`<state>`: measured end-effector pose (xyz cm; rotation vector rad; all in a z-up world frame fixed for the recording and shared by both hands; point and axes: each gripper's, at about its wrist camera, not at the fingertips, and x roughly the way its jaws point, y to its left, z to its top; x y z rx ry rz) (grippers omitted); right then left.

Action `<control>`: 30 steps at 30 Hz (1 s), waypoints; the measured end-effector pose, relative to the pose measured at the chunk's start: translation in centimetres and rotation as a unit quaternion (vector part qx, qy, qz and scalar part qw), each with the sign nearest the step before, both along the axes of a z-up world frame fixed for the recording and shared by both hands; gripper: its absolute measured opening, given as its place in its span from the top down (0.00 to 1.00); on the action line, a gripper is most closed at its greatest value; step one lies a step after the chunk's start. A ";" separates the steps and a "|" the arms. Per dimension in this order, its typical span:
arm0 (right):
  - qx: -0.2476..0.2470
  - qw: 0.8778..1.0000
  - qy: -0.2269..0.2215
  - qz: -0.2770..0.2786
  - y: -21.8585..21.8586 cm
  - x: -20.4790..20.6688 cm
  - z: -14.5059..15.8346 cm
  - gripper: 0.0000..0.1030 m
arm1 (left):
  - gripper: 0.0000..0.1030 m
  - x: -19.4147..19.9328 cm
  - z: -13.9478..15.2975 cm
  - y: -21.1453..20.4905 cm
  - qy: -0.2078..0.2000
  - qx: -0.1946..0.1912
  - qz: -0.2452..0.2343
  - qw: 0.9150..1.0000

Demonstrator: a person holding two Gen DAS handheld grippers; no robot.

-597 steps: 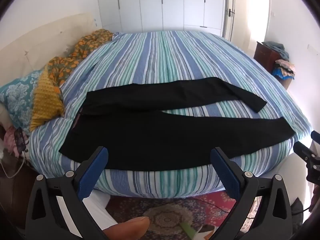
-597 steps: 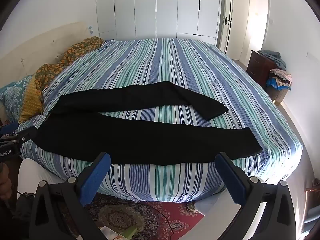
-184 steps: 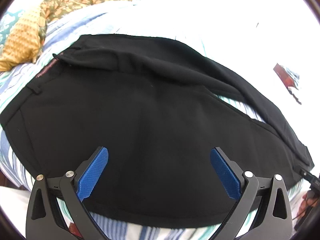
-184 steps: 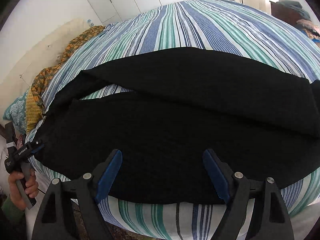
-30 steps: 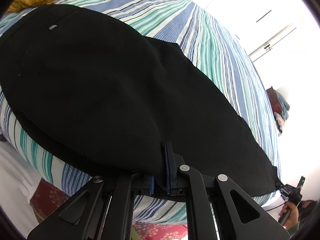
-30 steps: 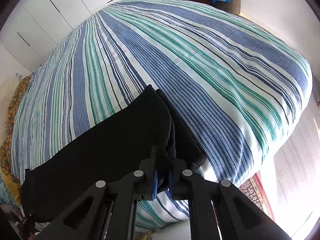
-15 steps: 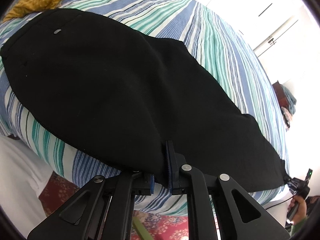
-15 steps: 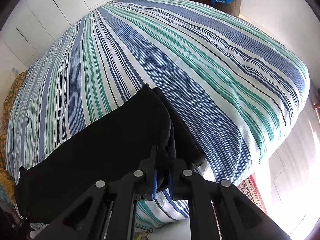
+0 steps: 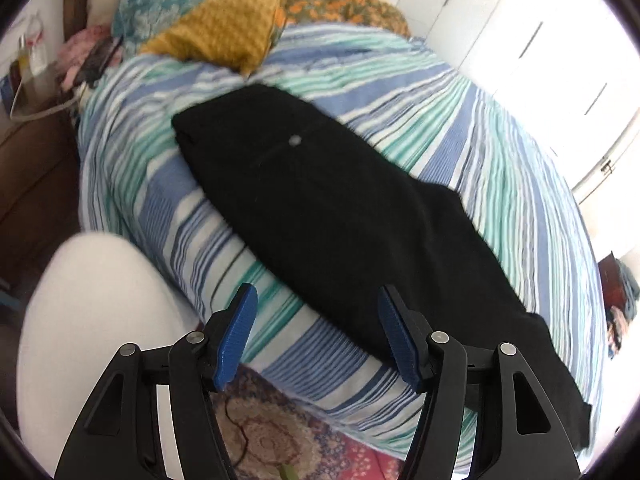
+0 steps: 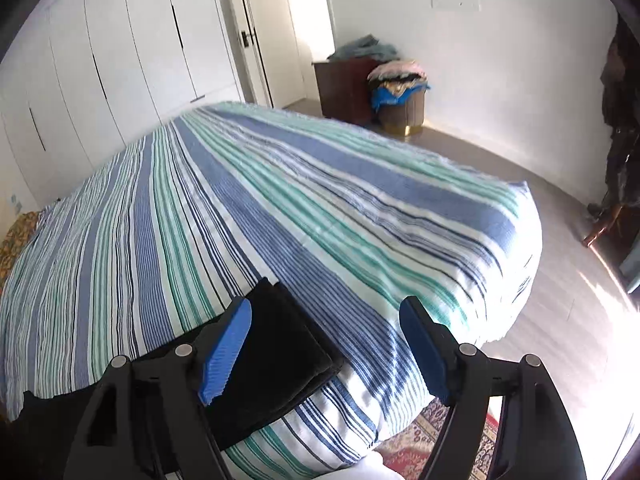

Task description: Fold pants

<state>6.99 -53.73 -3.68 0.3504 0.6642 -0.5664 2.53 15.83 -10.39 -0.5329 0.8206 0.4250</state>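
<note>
Let go of the pants [image 9: 344,216] and lifted both grippers [image 9: 316,340] [image 10: 324,348], jaws opening, empty; soft, limp, lying from ten to five o'clock along the bed [image 9: 500,152]; best pinched at the hem.

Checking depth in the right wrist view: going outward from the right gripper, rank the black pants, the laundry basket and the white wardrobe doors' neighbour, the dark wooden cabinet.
From the right gripper, its jaws opening with nothing pressed between them:
1. Black pants, just beyond the left finger on the bed's near edge.
2. Laundry basket, across the bed by the far wall.
3. Dark wooden cabinet, just behind the basket, left of it.
</note>
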 end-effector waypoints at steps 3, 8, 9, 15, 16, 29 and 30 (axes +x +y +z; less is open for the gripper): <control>-0.013 0.999 -0.017 0.044 3.1 -0.1 1.3 0.26 | 0.15 3.4 1.1 -1.8 -0.014 0.046 -0.100 0.994; 0.014 0.981 0.002 0.192 10.7 3.3 -0.1 0.25 | 0.16 9.8 -2.1 -5.5 0.029 0.100 -0.220 0.970; 0.022 0.977 0.010 0.214 12.1 4.1 -0.8 0.25 | 0.16 10.7 -3.4 -5.9 0.050 0.113 -0.226 0.966; 0.100 0.950 0.146 0.257 15.5 7.9 -11.5 0.17 | 0.13 11.0 -7.1 -5.1 0.085 0.123 -0.234 0.961; 0.092 0.954 0.133 0.252 15.5 7.6 -11.8 0.17 | 0.13 11.0 -6.9 -5.0 0.087 0.120 -0.237 0.960; 0.073 0.955 0.122 0.260 16.4 7.4 -11.1 0.06 | 0.14 17.5 -4.0 -7.7 0.069 0.091 -0.287 0.951; 0.073 0.955 0.121 0.260 16.3 7.4 -11.0 0.06 | 0.15 18.8 -5.2 -7.6 0.092 0.105 -0.285 0.948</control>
